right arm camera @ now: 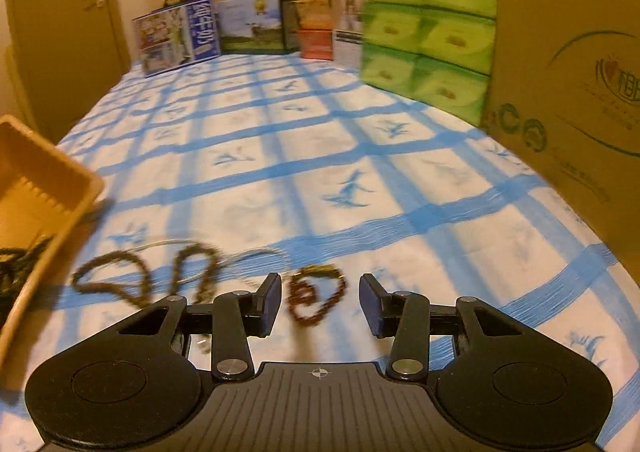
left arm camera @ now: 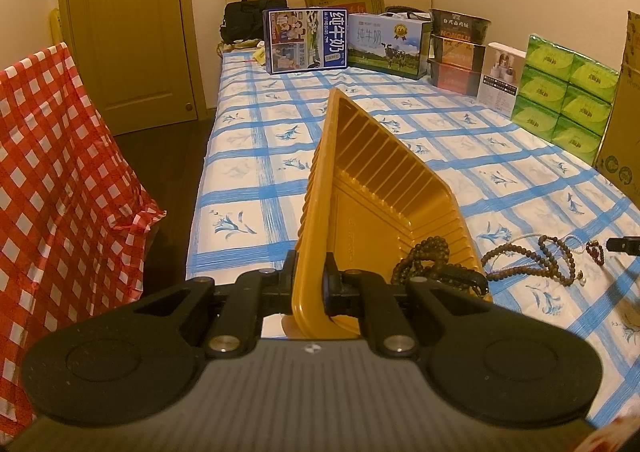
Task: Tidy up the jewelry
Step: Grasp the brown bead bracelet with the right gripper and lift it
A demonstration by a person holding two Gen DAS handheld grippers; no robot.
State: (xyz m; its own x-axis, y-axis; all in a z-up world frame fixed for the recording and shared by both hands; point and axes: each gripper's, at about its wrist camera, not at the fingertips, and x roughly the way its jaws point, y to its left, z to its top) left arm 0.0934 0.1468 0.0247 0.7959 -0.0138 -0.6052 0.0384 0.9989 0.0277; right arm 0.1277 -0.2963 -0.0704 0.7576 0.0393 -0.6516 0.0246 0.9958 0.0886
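One bead string point(left arm camera: 424, 256) already lies in the tray point(left arm camera: 360, 187), clamped by the left tongs point(left arm camera: 310, 286). Right tongs point(right arm camera: 320, 302), apart, face the red bracelet point(right arm camera: 316, 298); brown beads point(right arm camera: 120, 280) remain on the bed point(right arm camera: 320, 171).

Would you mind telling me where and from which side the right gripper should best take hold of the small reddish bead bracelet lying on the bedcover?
The reddish bead bracelet lies flat on the bedcover in a coiled loop, right ahead of the open right gripper. Probably best to come down from above and pinch the bunched left part of the loop, where strands overlap, keeping clear of the brown bead necklace on its left.
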